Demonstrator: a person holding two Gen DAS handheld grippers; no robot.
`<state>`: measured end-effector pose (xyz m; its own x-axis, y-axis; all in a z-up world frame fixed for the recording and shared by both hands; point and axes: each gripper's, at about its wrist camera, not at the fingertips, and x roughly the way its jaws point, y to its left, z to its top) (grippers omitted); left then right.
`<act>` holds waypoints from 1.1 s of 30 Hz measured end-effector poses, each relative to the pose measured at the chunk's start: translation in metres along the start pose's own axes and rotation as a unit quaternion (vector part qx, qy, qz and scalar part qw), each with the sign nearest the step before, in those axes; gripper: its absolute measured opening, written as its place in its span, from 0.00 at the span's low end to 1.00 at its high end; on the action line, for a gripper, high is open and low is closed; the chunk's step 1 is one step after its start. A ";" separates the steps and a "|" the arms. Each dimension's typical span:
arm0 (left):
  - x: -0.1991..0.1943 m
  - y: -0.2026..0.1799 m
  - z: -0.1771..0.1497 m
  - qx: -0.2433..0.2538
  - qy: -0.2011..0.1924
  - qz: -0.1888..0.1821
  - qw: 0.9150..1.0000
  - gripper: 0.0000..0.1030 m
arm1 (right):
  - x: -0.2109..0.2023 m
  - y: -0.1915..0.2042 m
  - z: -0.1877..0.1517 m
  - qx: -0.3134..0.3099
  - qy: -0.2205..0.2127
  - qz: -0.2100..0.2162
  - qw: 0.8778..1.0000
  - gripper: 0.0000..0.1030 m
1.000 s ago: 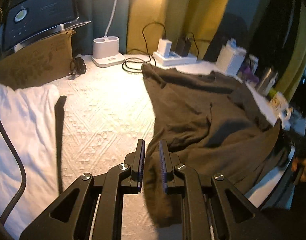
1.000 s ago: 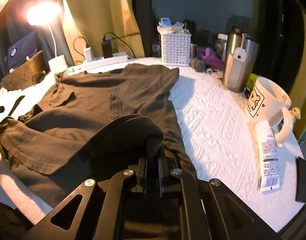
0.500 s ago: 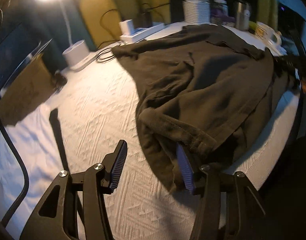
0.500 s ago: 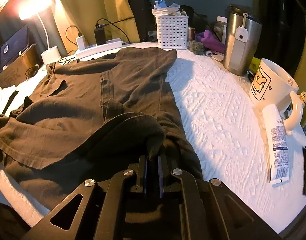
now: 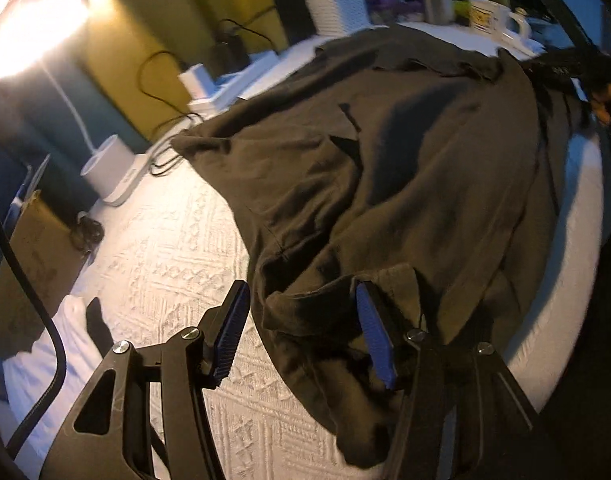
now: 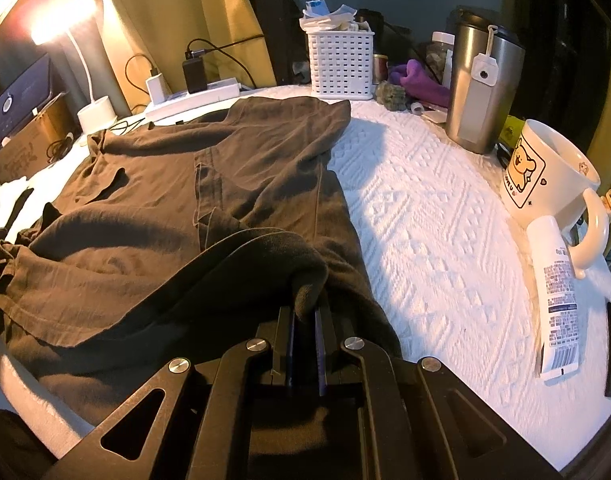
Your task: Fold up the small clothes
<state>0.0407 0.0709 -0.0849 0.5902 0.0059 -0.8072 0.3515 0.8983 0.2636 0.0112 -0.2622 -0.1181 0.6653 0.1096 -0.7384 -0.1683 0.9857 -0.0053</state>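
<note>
On the shirt (image 6: 233, 184), right fingers (image 6: 319, 332) clamped.

Dim, warm scene; lamp (image 5: 29, 28) glares upper left; fisheye edges warp, blurred.

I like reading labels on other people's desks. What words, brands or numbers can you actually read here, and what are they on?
"LOVE U", partly legible, runs up the side of the bear picture on the cream mug.
White tube beside the mug: blocks of print and a barcode, too small to read.
Cardboard box by the lamp: decorative lettering, too dim to read.
Tag on the steel tumbler: no readable text.
</note>
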 end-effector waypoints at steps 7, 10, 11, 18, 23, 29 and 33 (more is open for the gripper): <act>-0.025 0.004 -0.012 0.008 0.007 -0.016 1.000 0.53 | 0.005 0.001 -0.002 0.008 0.004 -0.003 1.000 0.08; -0.031 -0.007 -0.019 0.023 0.013 -0.022 0.999 0.53 | 0.003 0.001 -0.003 0.009 0.002 -0.005 1.000 0.08; -0.030 -0.012 -0.022 0.031 0.016 -0.024 0.999 0.53 | 0.003 0.001 -0.004 0.009 0.002 -0.005 1.000 0.08; -0.009 -0.039 -0.018 0.057 0.025 -0.007 0.998 0.54 | -0.015 0.002 -0.008 0.008 -0.016 -0.009 1.000 0.08; 0.001 -0.052 -0.004 0.104 0.007 0.045 0.993 0.62 | -0.024 0.001 -0.009 0.012 -0.027 -0.004 1.000 0.08; 0.009 -0.060 0.006 0.134 -0.007 0.083 0.987 0.62 | -0.020 0.001 -0.008 0.016 -0.028 -0.002 0.999 0.08; 0.008 -0.061 0.013 0.115 -0.027 0.063 0.991 0.61 | -0.018 0.003 -0.005 0.016 -0.028 0.001 0.999 0.08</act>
<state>0.0332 0.0104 -0.1010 0.6751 0.0830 -0.7330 0.4259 0.7675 0.4792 -0.0052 -0.2621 -0.1083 0.7053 0.1173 -0.6991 -0.1472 0.9890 0.0175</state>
